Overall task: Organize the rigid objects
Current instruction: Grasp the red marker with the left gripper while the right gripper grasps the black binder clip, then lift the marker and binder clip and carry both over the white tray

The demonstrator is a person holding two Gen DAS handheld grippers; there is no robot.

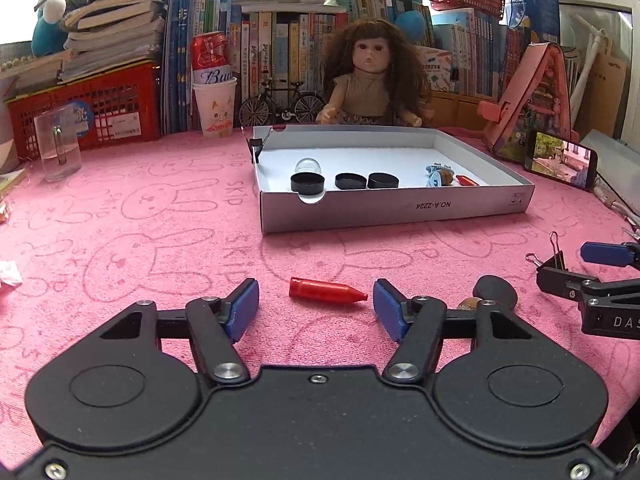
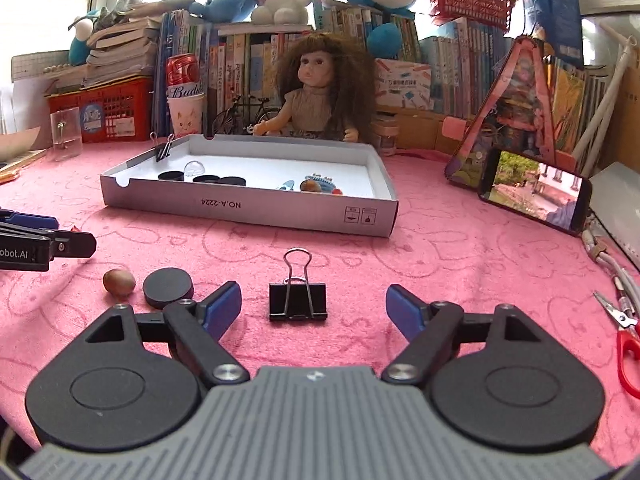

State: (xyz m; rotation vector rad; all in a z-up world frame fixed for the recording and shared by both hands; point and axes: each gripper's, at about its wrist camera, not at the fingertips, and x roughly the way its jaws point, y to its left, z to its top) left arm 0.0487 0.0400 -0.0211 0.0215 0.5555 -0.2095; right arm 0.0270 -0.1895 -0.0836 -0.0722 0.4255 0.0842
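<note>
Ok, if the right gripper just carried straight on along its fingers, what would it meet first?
Most likely the black binder clip, standing on the pink cloth centred between the open right gripper fingers. Beyond it lies bare cloth, then the grey box. Exact depth is hard to judge through the fisheye.

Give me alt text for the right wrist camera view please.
The right gripper is open around a black binder clip lying on the pink cloth. Behind it a white box holds small items; a black disc lies to the left.
</note>
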